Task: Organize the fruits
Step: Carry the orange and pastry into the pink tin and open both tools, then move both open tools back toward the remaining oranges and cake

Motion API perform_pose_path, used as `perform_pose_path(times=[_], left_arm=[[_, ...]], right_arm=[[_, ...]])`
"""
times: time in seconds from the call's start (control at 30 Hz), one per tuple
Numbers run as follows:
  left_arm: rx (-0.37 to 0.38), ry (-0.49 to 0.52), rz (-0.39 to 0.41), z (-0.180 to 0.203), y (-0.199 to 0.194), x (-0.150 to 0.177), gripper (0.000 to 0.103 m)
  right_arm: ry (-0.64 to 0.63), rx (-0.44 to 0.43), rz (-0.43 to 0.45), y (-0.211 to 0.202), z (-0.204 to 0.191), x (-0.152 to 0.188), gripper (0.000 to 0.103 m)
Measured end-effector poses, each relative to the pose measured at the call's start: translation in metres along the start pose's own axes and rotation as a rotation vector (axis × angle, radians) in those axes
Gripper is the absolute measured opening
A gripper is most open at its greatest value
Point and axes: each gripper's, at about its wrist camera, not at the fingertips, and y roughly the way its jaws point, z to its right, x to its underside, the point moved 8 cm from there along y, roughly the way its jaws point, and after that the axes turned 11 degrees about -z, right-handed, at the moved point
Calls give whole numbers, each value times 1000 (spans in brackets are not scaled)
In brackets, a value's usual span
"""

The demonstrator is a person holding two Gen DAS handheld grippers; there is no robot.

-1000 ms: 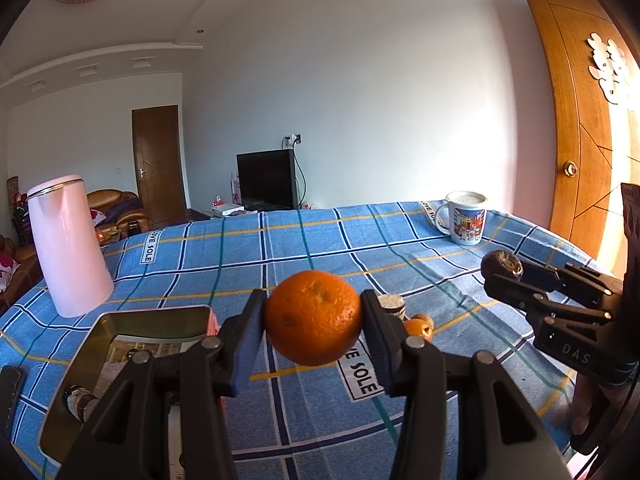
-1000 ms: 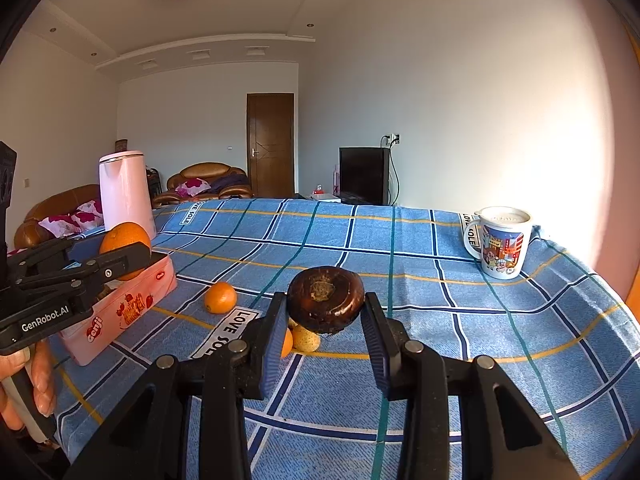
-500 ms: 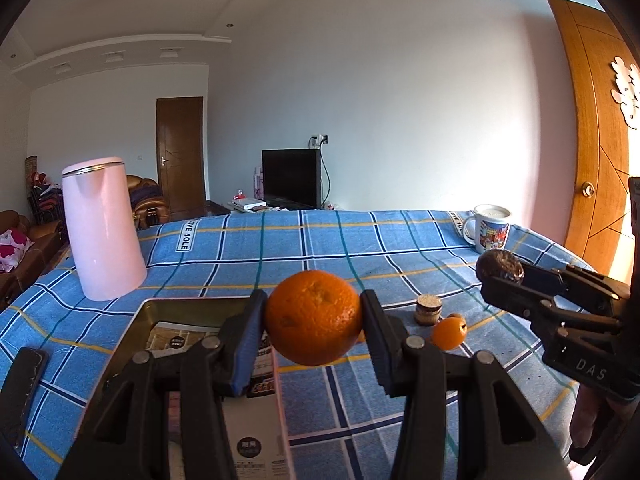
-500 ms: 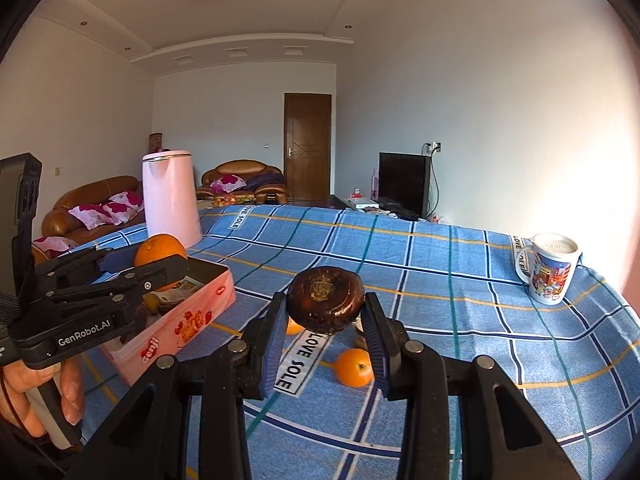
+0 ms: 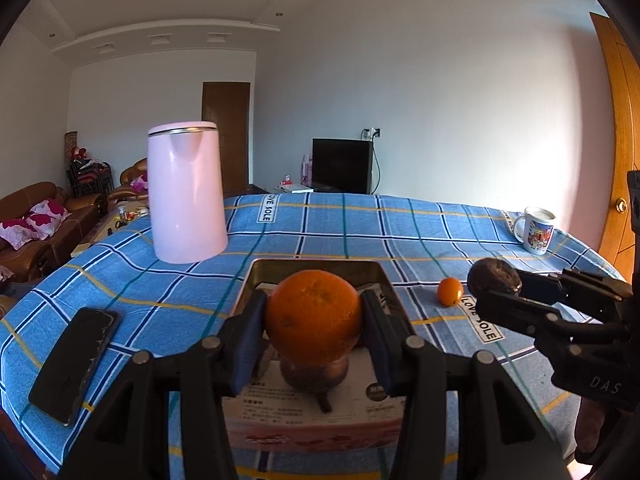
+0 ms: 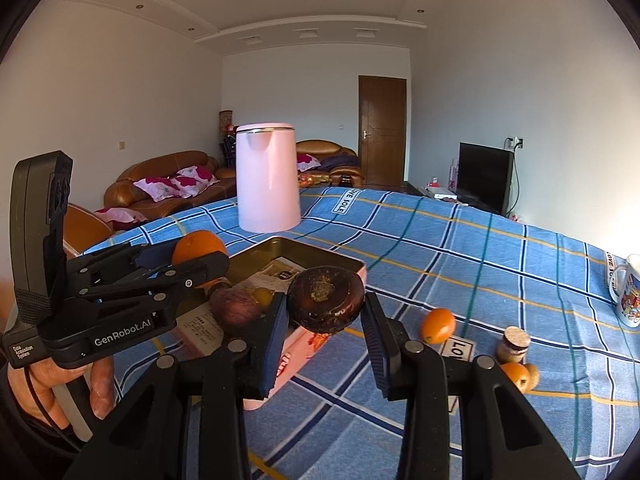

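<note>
Lower centre of both views: left tool (image 5: 314, 320) clamped a round orange (image 5: 313, 316) over the pink rectangular tin (image 6: 320, 258); right tool (image 6: 325, 316) clamped a dark brown round fruit (image 6: 325, 298) beside it. Tin held one dark fruit (image 6: 234, 312); small orange fruits (image 6: 438, 325) were left on the surface. Cloth read "LOVE SOLE", tools "GenRobot.AI", "DAS".

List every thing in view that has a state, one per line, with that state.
left gripper: jaws shut on the orange, above the tin box.
right gripper: jaws shut on the dark brown fruit, beside the box.
tin box: open, a dark fruit lying inside.
pink kettle: upright, lid closed.
mug: upright.
small jar: upright, capped.
phone: flat, screen dark.
small orange: loose on the cloth.
</note>
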Motion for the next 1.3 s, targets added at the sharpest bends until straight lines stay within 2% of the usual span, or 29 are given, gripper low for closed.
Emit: perform_pose_path(times=[0.2,0.43,0.7,0.8,0.83,0.87,1.03,1.13,1.23,1.3], left_arm=[[-14,-40,-42,-23,8,14,49],[-13,-50,-83,-32,18,26,49],[-22,-34,-86,-27,20,29,50],[-38,-22,-79,-23,18,26,56],[-43,-22,-72,-21,16,25,64],[-45,-22,-61,-20,13,23,69],[-30,14,-18,1,0,7,75],[6,69,-11,30,-1,-2,77],[79,115,-36,63,4,-8,85],[125,136,-55,85,9,-13,86]], right_arm=[[-51,-57,-63,29,-28,-3,39],[-76,-72,-166,68,-45,1,39],[-78,-89,-218,75,-50,12,40],[-82,-87,-210,69,-51,11,50],[-78,-80,-203,66,-49,10,55],[-72,-82,-196,63,-46,9,58],[-24,-46,-159,37,-10,15,60],[34,20,-148,19,31,25,65],[99,118,-141,-1,78,36,68],[147,175,-136,-13,107,41,68]])
